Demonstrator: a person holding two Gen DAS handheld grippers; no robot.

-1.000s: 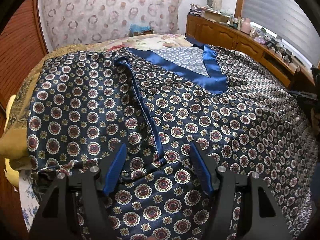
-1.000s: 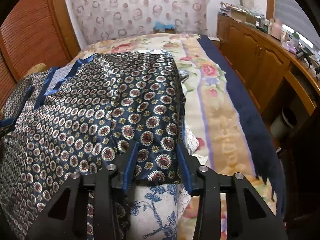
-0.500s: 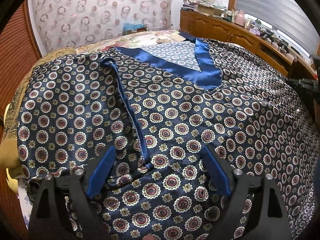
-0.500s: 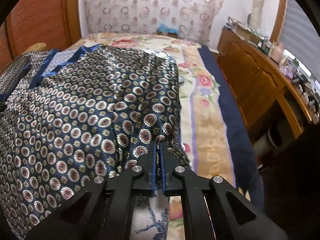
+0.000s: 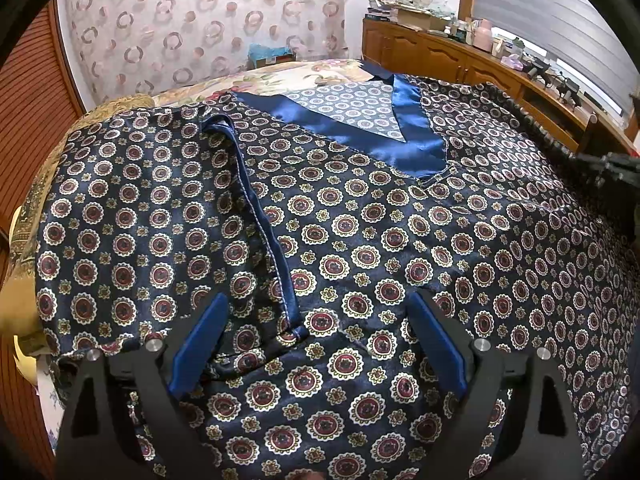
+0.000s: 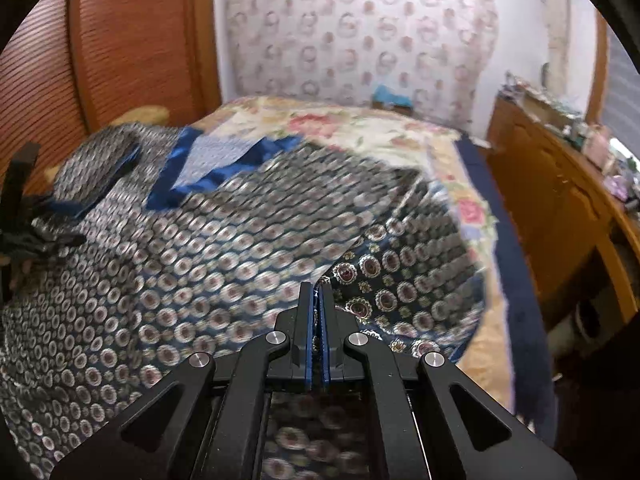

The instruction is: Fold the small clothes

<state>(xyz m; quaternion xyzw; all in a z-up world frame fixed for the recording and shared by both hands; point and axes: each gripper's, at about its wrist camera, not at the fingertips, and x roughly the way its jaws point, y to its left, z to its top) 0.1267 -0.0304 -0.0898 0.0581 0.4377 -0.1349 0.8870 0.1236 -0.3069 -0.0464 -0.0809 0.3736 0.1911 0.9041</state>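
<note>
A navy satin top with round medallion print and a blue V-neck band lies spread on the bed. Its left sleeve is folded in, with a blue hem running toward me. My left gripper is open, its jaws wide apart just above the fabric near the lower hem. My right gripper is shut on the right edge of the top and holds that side lifted, showing the darker underside. The right wrist view is blurred by motion.
The bed has a floral cover with a dark blue border. A wooden cabinet with clutter runs along the right. A wooden slatted panel stands at the left. A patterned curtain hangs behind the bed.
My right gripper closed on the top's right edge and has lifted it up and leftward. My left gripper opened wider and stays over the lower hem.
</note>
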